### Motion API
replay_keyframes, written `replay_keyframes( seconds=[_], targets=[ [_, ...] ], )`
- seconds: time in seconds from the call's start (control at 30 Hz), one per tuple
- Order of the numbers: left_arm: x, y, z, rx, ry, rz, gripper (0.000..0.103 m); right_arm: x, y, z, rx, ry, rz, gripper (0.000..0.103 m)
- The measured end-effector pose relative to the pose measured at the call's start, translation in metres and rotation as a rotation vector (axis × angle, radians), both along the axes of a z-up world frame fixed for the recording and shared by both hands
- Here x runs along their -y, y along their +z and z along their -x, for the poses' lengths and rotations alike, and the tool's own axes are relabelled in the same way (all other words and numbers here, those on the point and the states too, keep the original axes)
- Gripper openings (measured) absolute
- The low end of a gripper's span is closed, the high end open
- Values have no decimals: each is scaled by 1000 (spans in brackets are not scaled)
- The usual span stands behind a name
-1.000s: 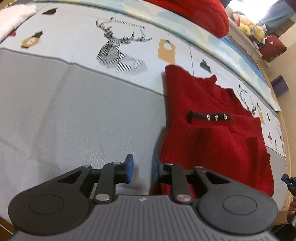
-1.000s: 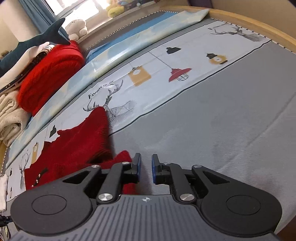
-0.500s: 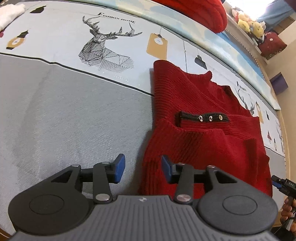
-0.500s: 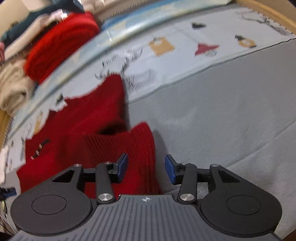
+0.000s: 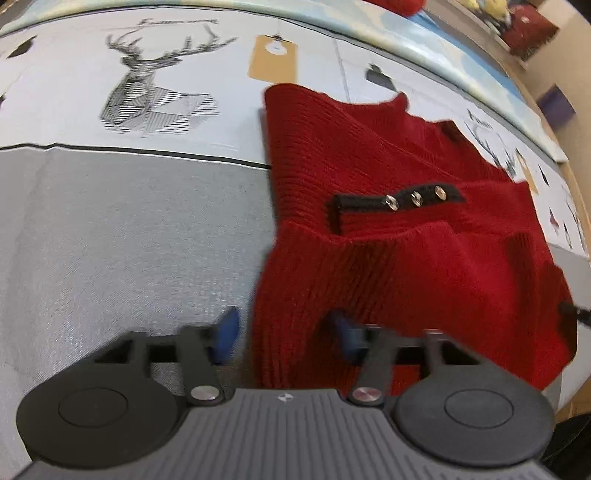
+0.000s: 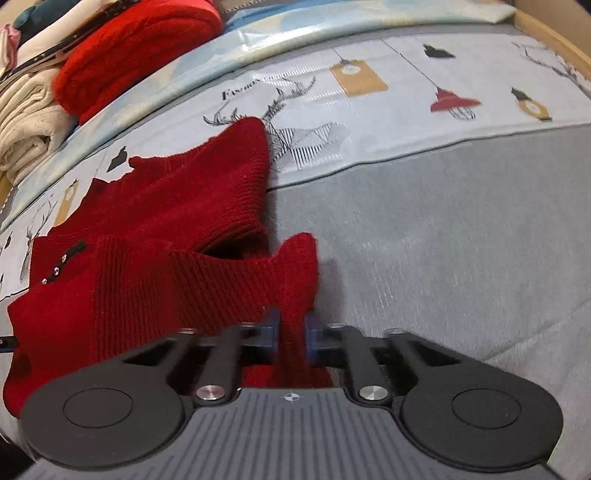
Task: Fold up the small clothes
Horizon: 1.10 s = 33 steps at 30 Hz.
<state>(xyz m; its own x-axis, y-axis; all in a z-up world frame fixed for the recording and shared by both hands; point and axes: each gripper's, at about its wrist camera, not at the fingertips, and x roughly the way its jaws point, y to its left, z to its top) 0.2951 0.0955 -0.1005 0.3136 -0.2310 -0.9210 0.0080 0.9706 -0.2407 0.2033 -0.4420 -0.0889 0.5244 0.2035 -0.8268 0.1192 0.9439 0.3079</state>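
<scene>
A small red knit sweater (image 5: 388,236) with a black button tab (image 5: 399,201) lies on the grey and printed bed cover. My left gripper (image 5: 284,336) is open, its blue pads on either side of the sweater's near left hem corner. The sweater also shows in the right wrist view (image 6: 166,236). My right gripper (image 6: 291,334) is shut on the near right hem corner, with red knit pinched between the blue pads.
A stack of folded clothes, red (image 6: 136,44) and cream (image 6: 26,122), sits at the far side of the bed. Plush toys (image 5: 491,9) line the far ledge. A wooden bed edge (image 6: 554,40) runs at the right. Grey cover (image 6: 461,240) spreads right of the sweater.
Both grippers opened from nearly shut and moved onto the sweater's near hem. The left jaws widened around its corner. The right jaws then closed on the right corner.
</scene>
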Motion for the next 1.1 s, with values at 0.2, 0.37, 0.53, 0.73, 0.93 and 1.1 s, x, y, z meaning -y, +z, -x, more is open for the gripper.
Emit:
replay_keyframes(
  seconds=[0.2, 0.37, 0.53, 0.73, 0.93, 1.1],
  targets=[
    [-7, 18, 13, 127, 1, -22, 11, 6, 30, 12, 180, -41, -29, 11],
    [-30, 49, 22, 302, 97, 49, 10, 16, 59, 28, 392, -145, -64, 10],
    [-32, 73, 23, 496, 128, 12, 11, 4, 75, 24, 541, -163, 49, 10],
    [-13, 81, -1, 589, 135, -100, 11, -15, 82, -2, 619, -157, 157, 10],
    [-8, 71, -33, 599, 182, -163, 11, -30, 77, -42, 639, -157, 190, 10],
    [-9, 59, -54, 581, 210, -205, 11, -45, 61, -76, 621, -145, 229, 10]
  ],
)
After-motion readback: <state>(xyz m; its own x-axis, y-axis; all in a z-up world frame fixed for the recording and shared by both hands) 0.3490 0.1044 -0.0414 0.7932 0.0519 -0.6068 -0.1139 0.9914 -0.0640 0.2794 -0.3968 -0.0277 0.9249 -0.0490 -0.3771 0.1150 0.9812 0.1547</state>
